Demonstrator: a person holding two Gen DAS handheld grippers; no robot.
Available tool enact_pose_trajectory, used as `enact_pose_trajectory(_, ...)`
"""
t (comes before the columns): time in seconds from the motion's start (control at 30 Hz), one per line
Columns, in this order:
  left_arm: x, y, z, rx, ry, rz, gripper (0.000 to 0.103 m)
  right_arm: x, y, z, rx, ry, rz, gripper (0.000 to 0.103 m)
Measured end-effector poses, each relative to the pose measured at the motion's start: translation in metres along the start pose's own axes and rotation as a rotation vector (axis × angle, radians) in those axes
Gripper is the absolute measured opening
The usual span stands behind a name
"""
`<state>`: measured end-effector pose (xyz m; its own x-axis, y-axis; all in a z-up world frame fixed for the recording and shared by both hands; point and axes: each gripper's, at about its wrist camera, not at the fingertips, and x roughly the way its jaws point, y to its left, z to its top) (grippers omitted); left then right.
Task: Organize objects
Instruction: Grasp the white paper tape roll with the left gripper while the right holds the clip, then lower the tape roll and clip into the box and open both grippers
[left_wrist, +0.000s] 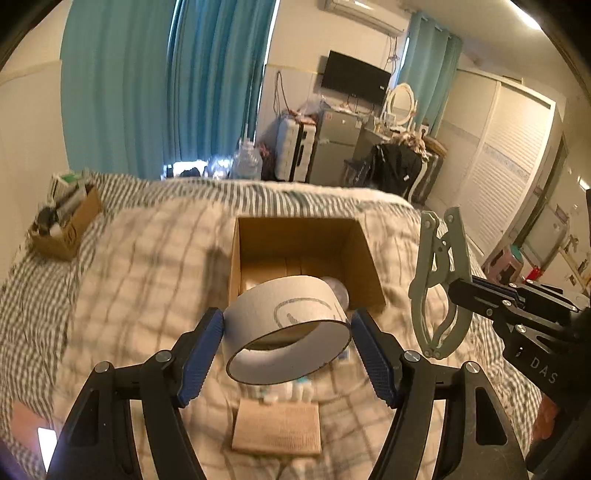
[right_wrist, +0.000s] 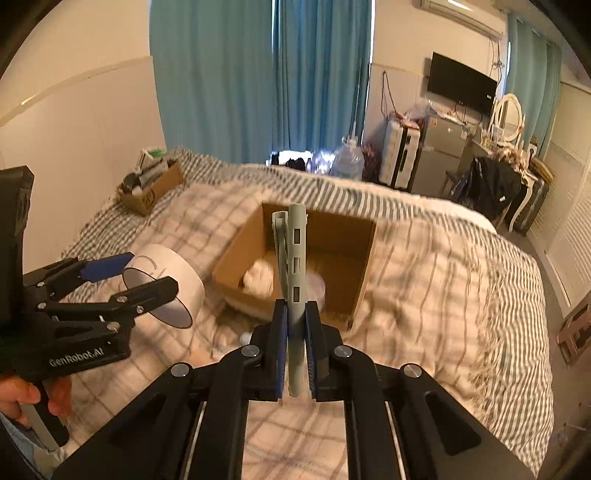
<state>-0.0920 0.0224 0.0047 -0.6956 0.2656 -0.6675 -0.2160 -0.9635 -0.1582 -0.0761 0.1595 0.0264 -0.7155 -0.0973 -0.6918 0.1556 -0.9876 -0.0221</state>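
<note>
My left gripper (left_wrist: 287, 334) is shut on a wide white tape roll (left_wrist: 291, 328) and holds it above the bed, just in front of an open cardboard box (left_wrist: 364, 254). The roll also shows in the right wrist view (right_wrist: 170, 284), left of the box (right_wrist: 364, 254). My right gripper (right_wrist: 295, 321) is shut on a grey-green plastic clamp tool (right_wrist: 293, 258), held upright over the box's near edge; it also shows in the left wrist view (left_wrist: 439, 280), right of the box. The box holds a white crumpled item (right_wrist: 258, 278) and a clear round item (right_wrist: 316, 286).
The bed has a checked blanket (right_wrist: 424, 295). A second cardboard box (right_wrist: 151, 188) with several items sits at the bed's far left corner. A tan flat pack (left_wrist: 277, 428) and small white bottles (left_wrist: 295, 389) lie on the bed under the left gripper. Furniture stands beyond the bed.
</note>
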Motion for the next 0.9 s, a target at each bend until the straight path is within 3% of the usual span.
enact_pose_trajectory(0.2, 0.019, 0.002, 0.037, -0.022, -0.059, 0.016, 0.073, 0.025, -0.019, 0.035, 0.027, -0.013, -0.020, 0.008)
enact_pose_trajectory(0.37, 0.061, 0.000, 0.056, 0.007, -0.044, 0.034, 0.073, 0.071, -0.042, 0.052, 0.054, 0.038, -0.042, 0.008)
enact_pose_trajectory(0.67, 0.144, 0.002, 0.052, 0.051, 0.040, 0.044, 0.072, 0.158, -0.068, 0.043, 0.083, 0.146, -0.043, 0.008)
enact_pose_trajectory(0.9, 0.170, 0.008, 0.046, 0.035, 0.074, 0.047, 0.072, 0.186, -0.073, 0.031, 0.088, 0.180, -0.040, 0.008)
